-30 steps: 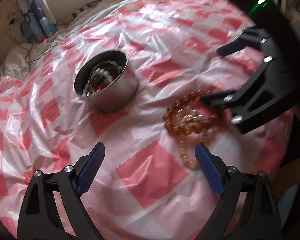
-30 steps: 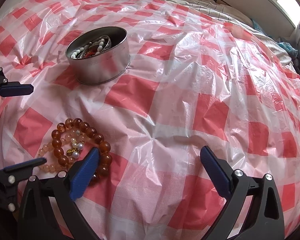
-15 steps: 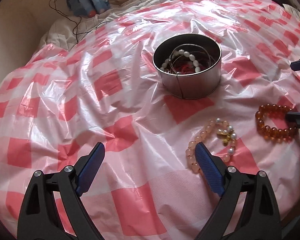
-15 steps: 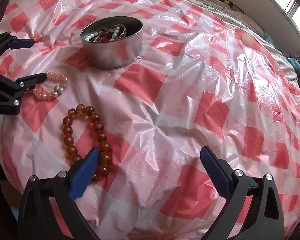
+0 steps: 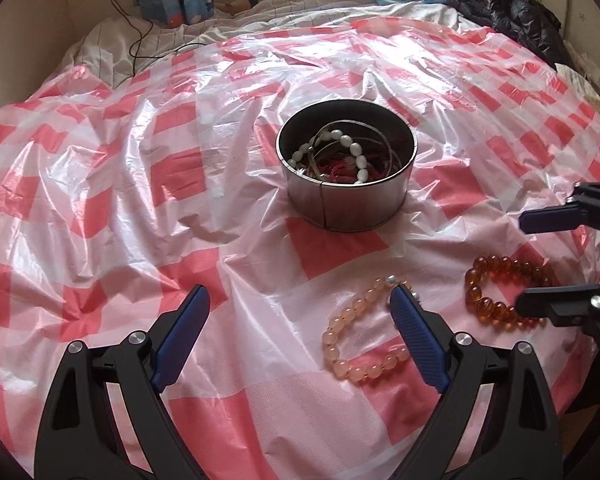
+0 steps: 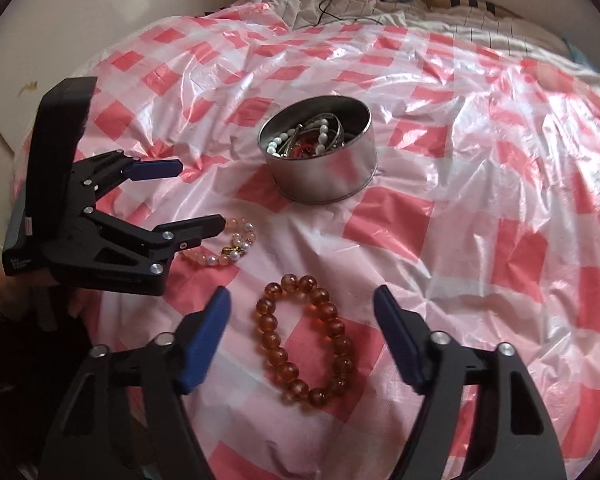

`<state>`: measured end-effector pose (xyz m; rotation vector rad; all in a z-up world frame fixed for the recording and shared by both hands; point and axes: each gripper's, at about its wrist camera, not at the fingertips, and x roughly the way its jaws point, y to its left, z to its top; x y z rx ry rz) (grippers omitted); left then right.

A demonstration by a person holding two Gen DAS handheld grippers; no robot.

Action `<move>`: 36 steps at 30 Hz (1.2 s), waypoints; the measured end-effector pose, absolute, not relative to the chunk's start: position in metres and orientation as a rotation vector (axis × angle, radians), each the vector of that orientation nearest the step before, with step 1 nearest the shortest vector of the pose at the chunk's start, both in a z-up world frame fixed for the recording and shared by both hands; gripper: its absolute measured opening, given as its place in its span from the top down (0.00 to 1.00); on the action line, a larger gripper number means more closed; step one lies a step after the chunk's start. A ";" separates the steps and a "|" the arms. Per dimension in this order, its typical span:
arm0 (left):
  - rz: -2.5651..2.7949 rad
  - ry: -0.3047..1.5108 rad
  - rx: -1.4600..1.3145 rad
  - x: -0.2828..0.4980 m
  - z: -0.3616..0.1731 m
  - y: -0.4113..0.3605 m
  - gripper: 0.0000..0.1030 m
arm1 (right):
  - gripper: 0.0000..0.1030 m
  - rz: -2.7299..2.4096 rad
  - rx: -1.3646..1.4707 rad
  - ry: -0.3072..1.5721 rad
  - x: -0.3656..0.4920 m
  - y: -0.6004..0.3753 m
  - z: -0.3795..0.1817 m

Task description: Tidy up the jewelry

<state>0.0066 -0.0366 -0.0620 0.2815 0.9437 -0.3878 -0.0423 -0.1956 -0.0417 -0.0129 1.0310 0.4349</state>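
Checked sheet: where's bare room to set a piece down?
Free: the checked sheet left of the tin, and the wide stretch right of the tin. Crowded: in front of the tin, where the pink bracelet, amber bracelet and both open grippers sit.

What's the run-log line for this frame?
left gripper: open, empty | right gripper: open, empty | amber bracelet: on sheet | pink bracelet: on sheet | tin: holds jewelry

Red-and-white checked plastic sheet [image 5: 140, 184], silver tin [image 5: 346, 204], amber bead bracelet [image 6: 306, 340], pale peach bead bracelet [image 5: 356, 340].
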 end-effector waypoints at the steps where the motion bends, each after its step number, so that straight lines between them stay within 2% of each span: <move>1: -0.389 0.939 0.285 0.006 -0.063 -0.037 0.15 | 0.35 0.431 -0.018 1.035 -0.042 -0.196 -0.044; 6: -0.392 0.945 0.316 0.008 -0.072 -0.042 0.15 | 0.49 0.431 -0.063 1.032 -0.042 -0.192 -0.046; 9: -0.397 0.933 0.315 0.008 -0.070 -0.043 0.15 | 0.52 0.456 -0.081 0.991 -0.046 -0.189 -0.040; 14: -0.414 0.920 0.313 0.008 -0.072 -0.045 0.15 | 0.58 0.428 -0.133 1.046 -0.043 -0.186 -0.054; 17: -0.425 0.921 0.330 0.007 -0.075 -0.047 0.15 | 0.69 0.408 -0.143 1.056 -0.041 -0.189 -0.056; 20: -0.432 0.904 0.339 0.005 -0.073 -0.049 0.15 | 0.69 0.430 -0.118 1.064 -0.042 -0.190 -0.057; 27: -0.453 0.905 0.358 0.002 -0.074 -0.054 0.15 | 0.70 0.398 -0.270 1.054 -0.048 -0.173 -0.063; 28: -0.455 0.905 0.361 0.001 -0.074 -0.055 0.15 | 0.71 0.401 -0.276 1.051 -0.049 -0.172 -0.063; 30: -0.460 0.906 0.368 0.000 -0.074 -0.058 0.15 | 0.86 0.409 -0.278 1.045 -0.051 -0.170 -0.063; 31: -0.464 0.906 0.371 -0.001 -0.074 -0.059 0.15 | 0.88 0.405 -0.286 1.039 -0.052 -0.169 -0.062; 36: -0.499 0.933 0.355 -0.004 -0.076 -0.063 0.16 | 0.88 0.384 -0.194 1.035 -0.044 -0.182 -0.059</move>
